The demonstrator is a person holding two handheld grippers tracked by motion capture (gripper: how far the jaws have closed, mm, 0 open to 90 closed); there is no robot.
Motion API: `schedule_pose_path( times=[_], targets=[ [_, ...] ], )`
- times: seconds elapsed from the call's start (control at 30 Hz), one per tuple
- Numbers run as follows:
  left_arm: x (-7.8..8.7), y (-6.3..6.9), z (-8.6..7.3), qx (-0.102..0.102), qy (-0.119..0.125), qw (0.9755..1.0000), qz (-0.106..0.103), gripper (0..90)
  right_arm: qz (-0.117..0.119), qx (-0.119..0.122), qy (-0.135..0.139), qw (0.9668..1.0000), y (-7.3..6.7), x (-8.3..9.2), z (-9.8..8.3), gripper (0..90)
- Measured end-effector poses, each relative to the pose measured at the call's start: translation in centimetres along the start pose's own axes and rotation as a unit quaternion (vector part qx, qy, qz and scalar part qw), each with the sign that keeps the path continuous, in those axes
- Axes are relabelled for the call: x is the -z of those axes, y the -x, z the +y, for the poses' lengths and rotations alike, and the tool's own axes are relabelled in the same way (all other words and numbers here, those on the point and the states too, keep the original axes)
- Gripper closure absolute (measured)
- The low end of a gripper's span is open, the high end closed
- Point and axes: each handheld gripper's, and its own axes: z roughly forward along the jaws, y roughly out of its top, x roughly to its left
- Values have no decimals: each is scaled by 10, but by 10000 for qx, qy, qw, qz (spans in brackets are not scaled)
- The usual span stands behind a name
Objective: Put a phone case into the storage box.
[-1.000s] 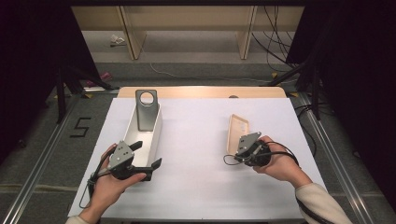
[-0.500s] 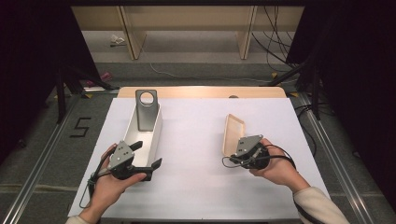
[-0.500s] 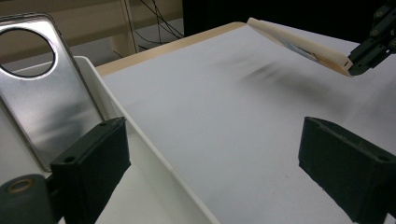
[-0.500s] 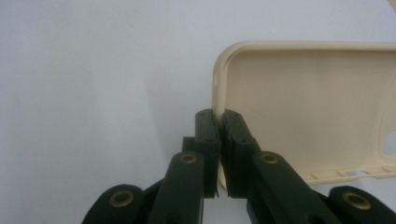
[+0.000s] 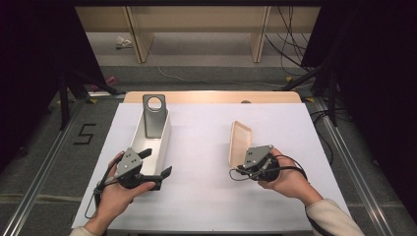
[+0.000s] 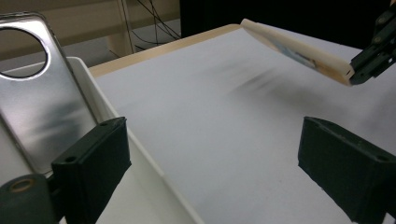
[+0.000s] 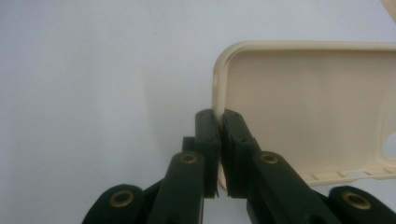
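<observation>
Fingers of the right gripper (image 5: 239,171) pinch the near short edge of a cream phone case (image 5: 240,143), their pads pressed onto its rim as the right gripper view shows (image 7: 219,154). The case is tilted up on its side above the white worktop (image 5: 206,196), its long axis running away from the person, hollow side facing right. The left gripper (image 5: 156,164) has its fingers spread wide with nothing between them; one finger (image 6: 93,163) sits over the near end of a white tray (image 5: 164,142), the other over bare worktop. A silver case (image 5: 154,115) leans upright at the tray's far end. The cream case lies to the right of the tray, well apart from it, so I judge the coming move to be a carry leftward across the worktop toward the tray. The right hand (image 5: 287,179) has the load; the left is nearer the tray and free to steady it.
</observation>
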Motion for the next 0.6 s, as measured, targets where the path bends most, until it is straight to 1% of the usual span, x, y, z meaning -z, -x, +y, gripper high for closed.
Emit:
schedule_pose_path(
  times=[0.13,0.27,0.37,0.43,0.47,0.53,0.6],
  targets=[
    [0,1,5,123,21,9999,-36,91,13,64,49,10000,-3,-2,5,866],
    [0,2,11,177,53,9998,-45,98,57,128,69,9999,-7,-3,9,866],
    [-3,5,17,216,74,9997,-128,104,68,132,70,9999,-9,-4,12,866],
    [-5,7,21,258,80,9993,-249,106,61,186,119,9997,-11,-5,13,866],
    [-7,8,22,270,86,9992,-293,106,74,176,129,9997,-12,-5,14,866],
    [-12,10,26,217,56,9992,-326,108,102,183,142,9997,-13,-6,16,866],
    [-18,11,31,225,35,9991,-350,112,135,203,149,9996,-15,-6,17,866]
  ],
)
